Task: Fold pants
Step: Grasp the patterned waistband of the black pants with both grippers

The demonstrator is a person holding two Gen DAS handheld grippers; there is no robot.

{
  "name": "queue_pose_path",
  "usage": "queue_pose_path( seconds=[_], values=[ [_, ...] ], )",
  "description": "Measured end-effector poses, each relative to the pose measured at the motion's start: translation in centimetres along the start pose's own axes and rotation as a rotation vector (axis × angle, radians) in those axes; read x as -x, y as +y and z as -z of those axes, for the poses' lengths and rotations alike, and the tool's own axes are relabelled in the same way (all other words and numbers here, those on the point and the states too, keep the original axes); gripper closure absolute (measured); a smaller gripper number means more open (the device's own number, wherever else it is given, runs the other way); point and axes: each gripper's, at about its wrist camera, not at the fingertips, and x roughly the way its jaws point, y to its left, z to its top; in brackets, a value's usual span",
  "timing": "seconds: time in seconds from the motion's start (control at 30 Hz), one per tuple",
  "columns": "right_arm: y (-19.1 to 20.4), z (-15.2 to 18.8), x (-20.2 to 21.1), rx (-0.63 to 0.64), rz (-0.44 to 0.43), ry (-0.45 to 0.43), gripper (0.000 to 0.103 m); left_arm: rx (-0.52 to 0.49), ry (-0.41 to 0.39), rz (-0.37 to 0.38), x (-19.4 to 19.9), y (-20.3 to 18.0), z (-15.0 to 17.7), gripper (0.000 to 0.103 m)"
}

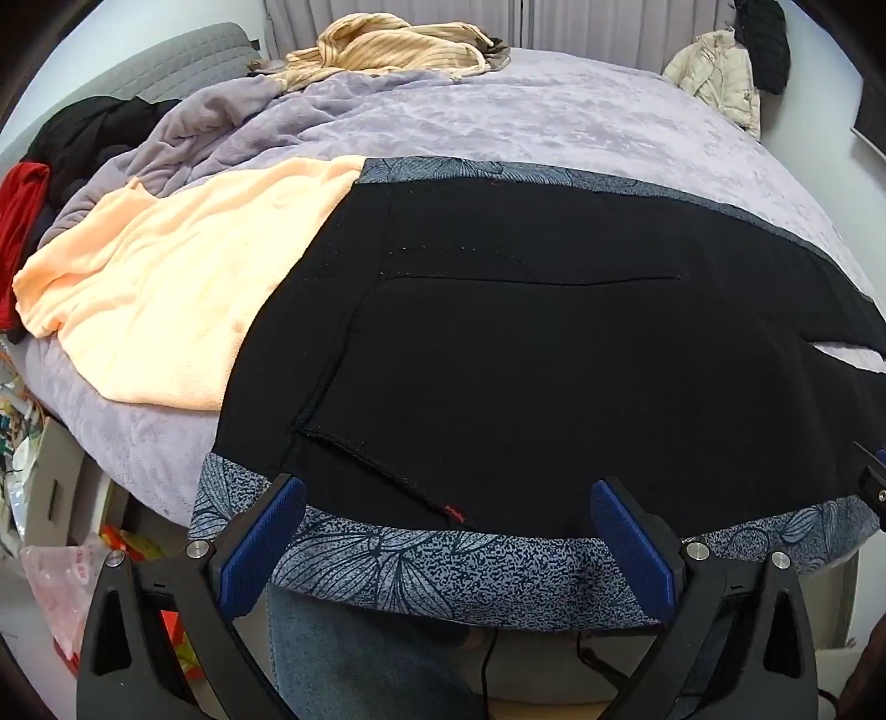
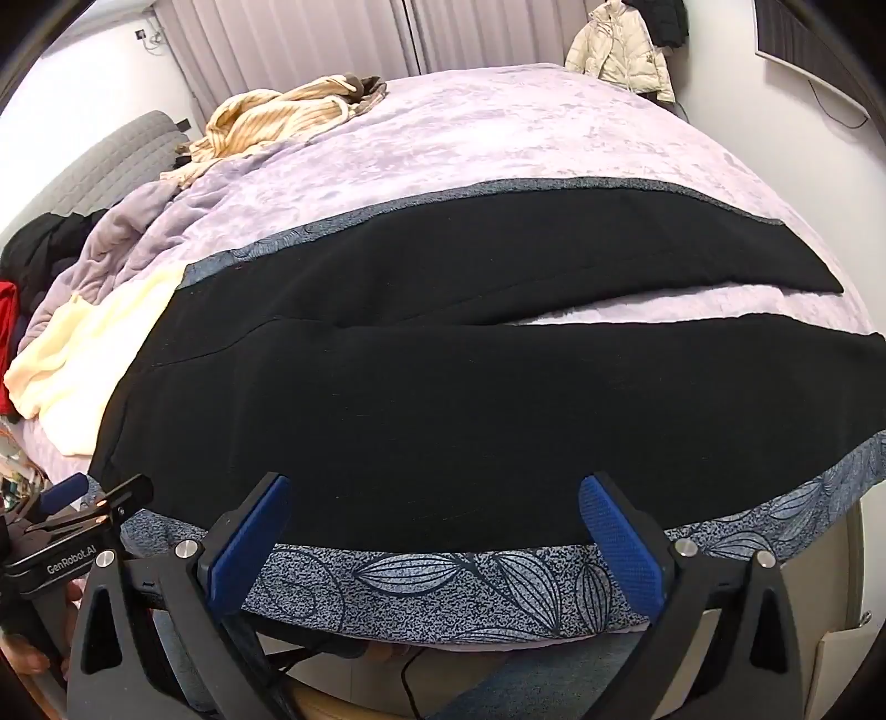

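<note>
One pair of black pants [image 1: 554, 360] with patterned blue-grey side bands, two legs spread apart toward 3 o'clock in the right wrist view. Two grippers: the left gripper [image 1: 448, 540] at 6 o'clock, the right gripper [image 2: 437, 534] likewise, each with two blue pads [image 1: 260, 548], four in all, both sets wide apart. One peach towel [image 1: 166, 299] at 9 o'clock. One striped beige garment [image 1: 387, 47] at 12 o'clock. One red garment [image 1: 19, 232] and one black heap [image 1: 88, 130] near 10 o'clock. One lilac bedspread [image 1: 554, 116]. Two hanging jackets at 1 o'clock: one cream jacket [image 1: 717, 75], one black jacket [image 1: 764, 41].
</note>
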Motion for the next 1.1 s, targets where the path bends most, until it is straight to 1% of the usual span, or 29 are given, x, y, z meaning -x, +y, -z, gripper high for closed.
queue_pose_path(
  seconds=[0.1,0.3,0.43,0.67,0.9,1.1],
  values=[
    [-0.2,-0.2,-0.8,-0.011,-0.003,0.009,0.000,-0.010,0.006,-0.015,0.2,-0.2,0.0,0.000],
    [-0.4,0.0,-1.3,-0.016,0.000,0.020,0.000,-0.012,0.028,-0.021,0.1,-0.4,0.2,0.000],
    [-0.6,0.1,-1.8,-0.020,0.003,0.027,0.000,-0.009,0.043,-0.028,-0.1,-1.0,-0.5,0.000],
    [-1.0,0.2,-2.4,-0.024,0.001,0.038,0.000,-0.018,0.047,-0.032,-0.1,-1.6,-0.8,0.000],
    [-0.6,0.3,-2.6,-0.022,0.011,0.044,0.000,-0.020,0.046,-0.036,-0.3,-2.7,-1.1,0.000],
    [-0.2,0.5,-2.7,-0.023,0.020,0.041,0.000,-0.022,0.039,-0.034,-0.2,-2.5,-0.9,0.000]
  ],
)
